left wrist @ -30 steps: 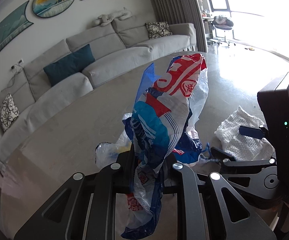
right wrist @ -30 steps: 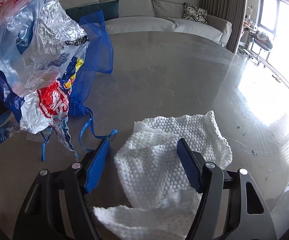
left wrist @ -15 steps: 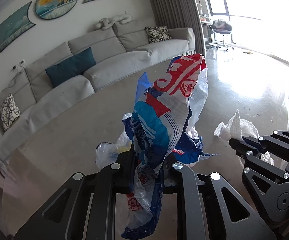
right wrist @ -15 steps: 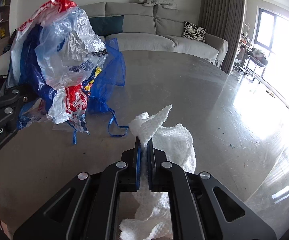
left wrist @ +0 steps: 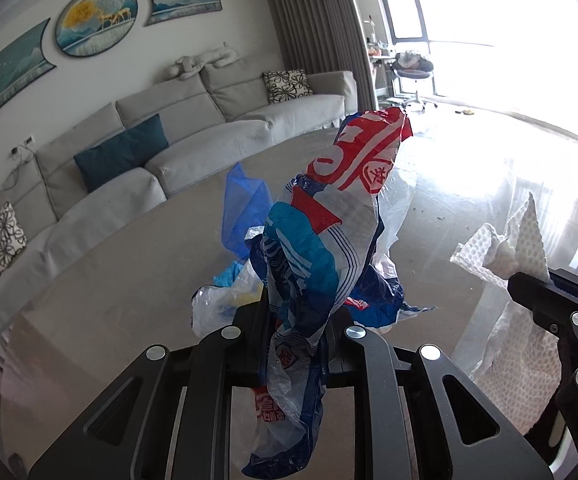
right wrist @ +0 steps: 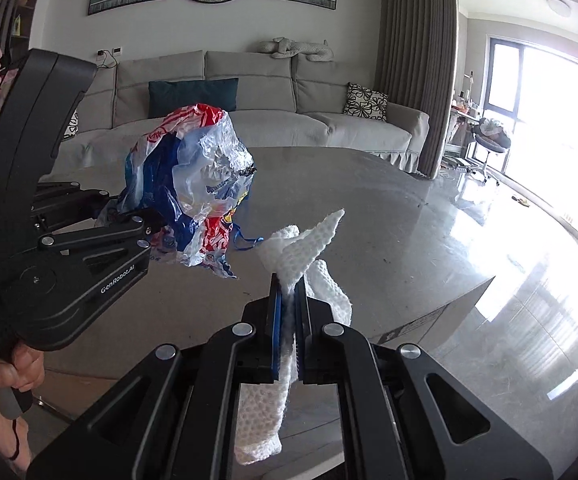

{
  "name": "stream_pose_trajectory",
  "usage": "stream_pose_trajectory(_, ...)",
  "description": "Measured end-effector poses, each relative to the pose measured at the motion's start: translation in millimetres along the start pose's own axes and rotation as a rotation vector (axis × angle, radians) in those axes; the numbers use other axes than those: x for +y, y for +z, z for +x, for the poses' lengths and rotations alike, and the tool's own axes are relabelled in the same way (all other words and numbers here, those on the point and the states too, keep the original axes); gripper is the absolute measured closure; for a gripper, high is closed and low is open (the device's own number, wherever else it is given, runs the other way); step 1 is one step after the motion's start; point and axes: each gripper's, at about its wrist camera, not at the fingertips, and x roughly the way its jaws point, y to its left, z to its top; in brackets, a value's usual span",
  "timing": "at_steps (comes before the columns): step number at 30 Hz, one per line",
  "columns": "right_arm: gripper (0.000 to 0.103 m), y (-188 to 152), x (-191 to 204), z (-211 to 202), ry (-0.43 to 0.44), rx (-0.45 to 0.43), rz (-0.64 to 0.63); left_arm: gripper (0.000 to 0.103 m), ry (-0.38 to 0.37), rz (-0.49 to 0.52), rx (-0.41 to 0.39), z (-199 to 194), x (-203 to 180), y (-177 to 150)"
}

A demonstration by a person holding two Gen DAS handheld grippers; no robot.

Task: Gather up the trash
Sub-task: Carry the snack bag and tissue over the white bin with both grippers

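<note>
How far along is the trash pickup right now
Both pieces look picked up. The left tongs are shut on the crumpled plastic bags, and the right tongs are shut on the white paper towel, both lifted off the table. Still left: dropping them somewhere; no bin is in view.

left gripper (left wrist: 297,320): jaws clamped, raised | right gripper (right wrist: 288,312): jaws clamped, raised alongside

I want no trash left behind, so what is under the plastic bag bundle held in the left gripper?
Under the plastic bag bundle clamped by the left gripper, a blue ribbon trails on the table. Anything directly beneath is covered by the bags.
</note>
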Motion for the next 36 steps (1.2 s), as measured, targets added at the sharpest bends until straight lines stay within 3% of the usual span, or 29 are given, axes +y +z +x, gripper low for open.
stream_pose_trajectory(18,0.097,-64,-60,-86,-0.191,0.010,0.096,0.084,-0.176,0.118,-0.004,-47,-124,-29)
stream_pose_trajectory(36,0.097,-110,-95,-109,-0.263,0.019,0.170,0.084,-0.266,0.231,0.034,-50,-207,-50)
